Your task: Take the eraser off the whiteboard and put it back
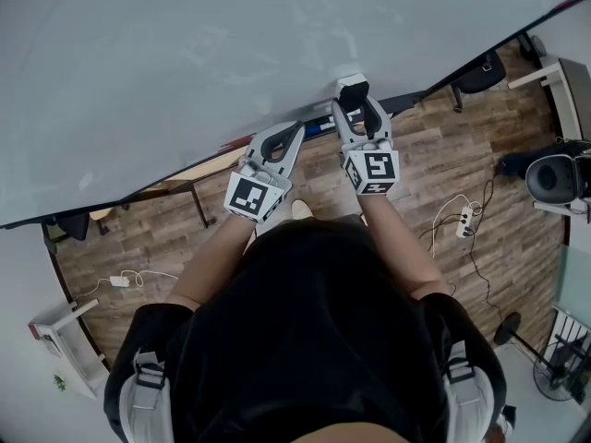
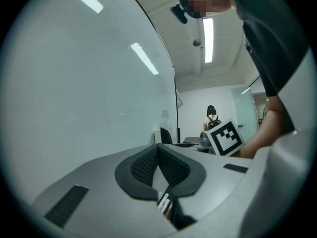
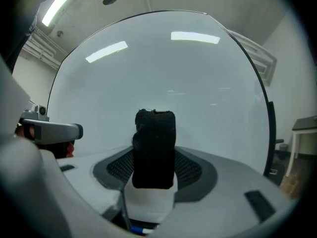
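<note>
Our right gripper grasps the eraser upright in its jaws, the whiteboard just ahead; our left gripper's jaws are clenched empty.

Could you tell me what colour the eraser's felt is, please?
The eraser has black felt, clearest in the right gripper view.

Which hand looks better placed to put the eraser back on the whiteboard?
Right. The right gripper holds the eraser, and the whiteboard is straight ahead of it. The left gripper is shut and empty.
</note>
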Motion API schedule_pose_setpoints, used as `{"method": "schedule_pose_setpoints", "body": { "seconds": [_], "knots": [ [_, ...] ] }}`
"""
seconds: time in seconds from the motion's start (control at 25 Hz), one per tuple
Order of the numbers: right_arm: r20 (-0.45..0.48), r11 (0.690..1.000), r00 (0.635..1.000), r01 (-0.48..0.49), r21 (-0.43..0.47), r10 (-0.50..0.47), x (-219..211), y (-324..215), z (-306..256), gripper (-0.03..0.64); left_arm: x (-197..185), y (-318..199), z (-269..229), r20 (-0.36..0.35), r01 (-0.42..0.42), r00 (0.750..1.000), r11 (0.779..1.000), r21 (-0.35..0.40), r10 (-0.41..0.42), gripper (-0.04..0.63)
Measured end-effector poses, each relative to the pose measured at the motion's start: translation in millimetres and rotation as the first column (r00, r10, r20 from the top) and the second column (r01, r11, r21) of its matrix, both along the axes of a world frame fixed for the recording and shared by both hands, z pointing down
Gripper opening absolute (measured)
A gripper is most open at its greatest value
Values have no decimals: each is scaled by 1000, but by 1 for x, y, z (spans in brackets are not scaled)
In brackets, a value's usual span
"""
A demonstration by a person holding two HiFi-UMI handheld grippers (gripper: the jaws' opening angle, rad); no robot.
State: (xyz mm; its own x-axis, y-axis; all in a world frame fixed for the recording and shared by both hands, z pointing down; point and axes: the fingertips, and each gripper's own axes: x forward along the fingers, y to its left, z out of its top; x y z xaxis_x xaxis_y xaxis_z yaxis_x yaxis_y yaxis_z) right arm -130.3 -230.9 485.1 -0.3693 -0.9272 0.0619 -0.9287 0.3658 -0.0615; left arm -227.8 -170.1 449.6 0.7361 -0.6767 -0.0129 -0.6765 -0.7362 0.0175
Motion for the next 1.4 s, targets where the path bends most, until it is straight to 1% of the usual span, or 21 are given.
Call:
{"method": "schedule_pose_setpoints", "body": {
  "seconds": [0.2, 0.44, 0.6, 0.76, 0.96, 1.08, 1.28, 1.4],
  "knots": [
    [0, 1000, 1000, -18, -10, 18, -4, -9, 4, 224, -7, -4, 2, 14, 2, 1000, 1000, -6, -2, -6],
    [5, 1000, 1000, -10, -22, 10, -6, -12, 5, 225, -10, -6, 4, 7, 9, 1000, 1000, -17, -9, -6],
    [11, 999, 999, 30, -41, -30, -10, -12, 8, 238, -13, -10, 4, 3, 18, 1000, 1000, -19, -17, -6],
    [17, 995, 998, 69, -69, -68, -6, 0, 11, 259, -9, -5, 4, 8, 36, 999, 999, -26, -36, -6],
    [-3, 987, 992, 124, -101, -125, 4, 15, 16, 265, 2, -2, 7, 1, 63, 998, 997, -46, -63, -6],
    [-15, 984, 988, 153, -95, -155, 14, 26, 10, 265, 8, 3, 4, -1, 94, 996, 995, -44, -94, -6],
    [-3, 970, 973, 230, -75, -231, 27, 42, -16, 265, 15, 12, -11, -1, 161, 987, 986, -29, -161, -6],
    [-1, 960, 960, 278, -37, -278, 33, 54, -42, 264, 20, 21, -27, 5, 188, 982, 982, -5, -188, -6]
  ]
}}
